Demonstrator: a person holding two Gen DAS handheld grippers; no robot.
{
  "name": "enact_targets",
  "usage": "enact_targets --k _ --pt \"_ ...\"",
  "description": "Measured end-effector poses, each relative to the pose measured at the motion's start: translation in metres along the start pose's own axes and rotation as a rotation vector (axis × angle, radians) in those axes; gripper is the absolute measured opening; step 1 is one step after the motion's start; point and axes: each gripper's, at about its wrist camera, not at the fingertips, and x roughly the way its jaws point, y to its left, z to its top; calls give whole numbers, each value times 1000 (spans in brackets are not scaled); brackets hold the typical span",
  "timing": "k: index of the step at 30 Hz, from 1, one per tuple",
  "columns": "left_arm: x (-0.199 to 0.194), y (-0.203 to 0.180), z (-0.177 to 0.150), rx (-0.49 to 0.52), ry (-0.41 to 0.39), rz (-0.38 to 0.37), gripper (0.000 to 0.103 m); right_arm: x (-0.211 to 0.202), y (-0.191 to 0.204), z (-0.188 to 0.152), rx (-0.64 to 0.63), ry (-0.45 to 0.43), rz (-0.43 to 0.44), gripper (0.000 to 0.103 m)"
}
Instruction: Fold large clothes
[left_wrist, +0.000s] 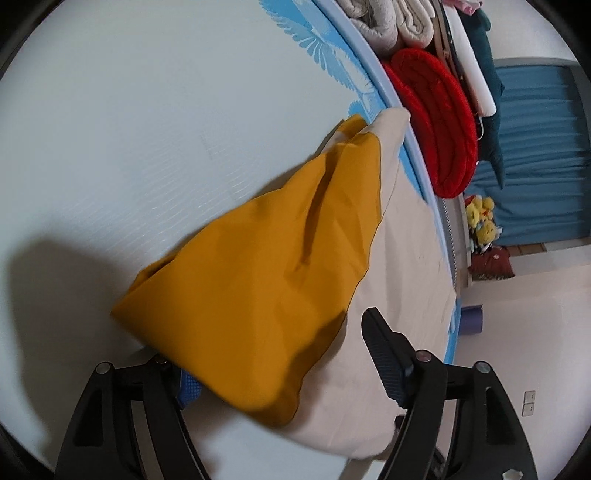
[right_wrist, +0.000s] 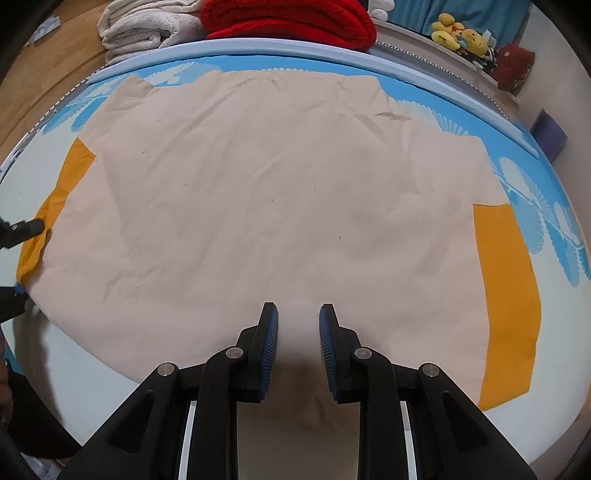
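Nearest to us in the right wrist view, the right gripper points steeply down at the near edge of the cream garment. Its blue-padded fingers stand a narrow way apart. A small hump of the cream cloth rises in the gap between them, but we cannot tell whether the pads pinch it.

In the left wrist view, the left gripper tilts downward over the garment's side, rolled so that the bed runs slantwise across the view. Its jaws stand wide. The mustard-yellow sleeve lies bunched in the space between them, draped over the left finger, whose blue pad peeks out beneath the fabric. The right finger stands clear of the cloth, so nothing is clamped.

Further out, the garment lies spread flat across the bed, cream body in the middle, one yellow sleeve flat on the right side and the other at the left edge, where the left gripper's black fingers straddle it.

Beyond the garment, the bed's blue patterned border shows. Past the bed's edge sit a folded red blanket, a pale folded blanket beside it, and some yellow plush toys further right.
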Motion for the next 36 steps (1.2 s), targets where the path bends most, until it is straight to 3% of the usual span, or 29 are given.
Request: enact_targets --k 2,7,9,18,23,26,29,30,32,34,36 --pt "3 0 0 1 -15 -11 69 0 -1 0 2 -1 6 25" --pt "11 3 4 -18 5 -33 19 0 -3 0 7 -3 16 25" --pt "7 -5 5 16 6 -27 14 0 -4 1 11 -4 18 25" --pt "-57 -74 6 247 -46 11 10 -21 3 8 16 -63 14 25" --pt "-109 -114 2 454 -88 126 10 -45 11 15 27 -119 46 25" --pt "-126 -131 -4 601 -95 187 10 -44 13 15 71 -104 89 25" --pt "-127 -143 -14 705 -107 204 10 -24 19 12 65 -7 139 26" --pt "-124 -145 -18 728 -113 201 10 -8 22 10 43 78 158 27" --pt "-116 -145 -30 749 -122 188 9 8 23 9 -16 172 109 27" --pt "-104 -149 -42 795 -116 199 9 -9 9 22 2 131 80 27" --pt "-98 -162 -45 817 -114 191 9 -40 -11 40 32 42 114 27"
